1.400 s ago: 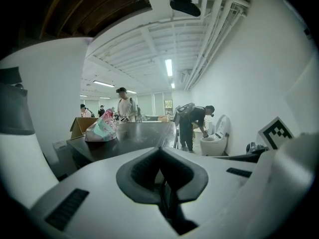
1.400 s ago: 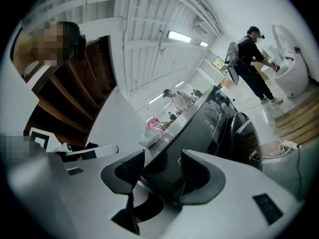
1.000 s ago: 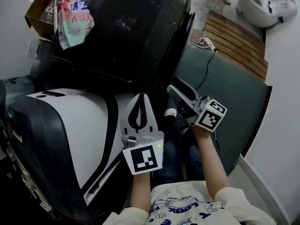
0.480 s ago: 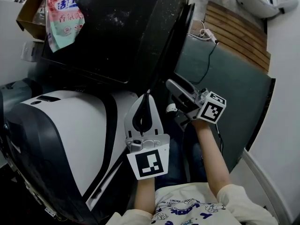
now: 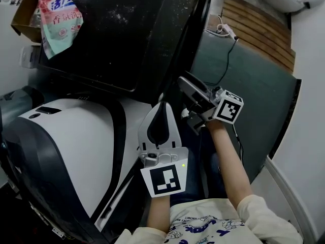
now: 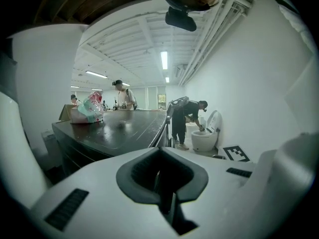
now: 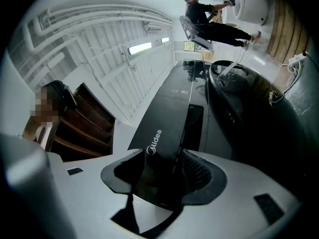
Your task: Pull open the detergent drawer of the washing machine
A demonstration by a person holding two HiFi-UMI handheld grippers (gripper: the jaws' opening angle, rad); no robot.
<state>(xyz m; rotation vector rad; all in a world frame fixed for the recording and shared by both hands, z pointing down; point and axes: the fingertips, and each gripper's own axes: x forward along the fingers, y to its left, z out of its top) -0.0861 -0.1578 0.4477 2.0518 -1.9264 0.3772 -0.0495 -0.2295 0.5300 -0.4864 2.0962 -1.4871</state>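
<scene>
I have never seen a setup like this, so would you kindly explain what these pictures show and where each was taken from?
A person holds a white two-jaw gripper in each hand. The head view looks down from a camera on the person's head; the other two cameras ride on the grippers, looking along their jaws. The left gripper is shut and empty. The right gripper has its jaws apart, with the glossy front panel of the black washing machine between them; contact is unclear. A pink-and-green detergent bag sits on the machine's top beside a brown cardboard box.
</scene>
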